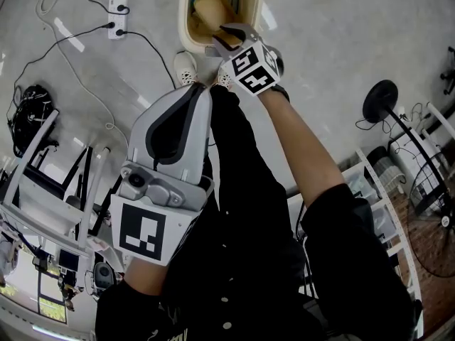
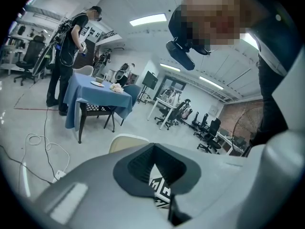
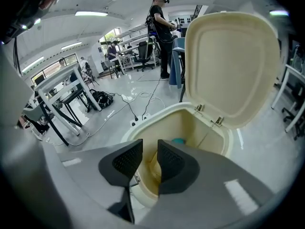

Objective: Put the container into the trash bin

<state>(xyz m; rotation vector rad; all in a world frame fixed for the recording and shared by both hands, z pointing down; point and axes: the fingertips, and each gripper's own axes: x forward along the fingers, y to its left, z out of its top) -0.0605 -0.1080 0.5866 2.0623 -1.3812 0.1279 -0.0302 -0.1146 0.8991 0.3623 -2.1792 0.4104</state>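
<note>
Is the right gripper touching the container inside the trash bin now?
Apart. In its own view the right gripper stands open, nothing between the jaws; the container lies lower in the trash bin.

Open-plan lab office; swivel chairs [image 2: 206, 125]; power strip [image 1: 118, 14]

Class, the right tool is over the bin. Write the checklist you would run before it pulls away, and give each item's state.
1. Lid of the trash bin up: ok.
2. Container inside the bin: ok.
3. Right tool jaws apart, nothing between them: ok.
4. Left tool shut, empty, away from the bin: ok.
5. Container resting at the bottom: cannot tell.
</note>
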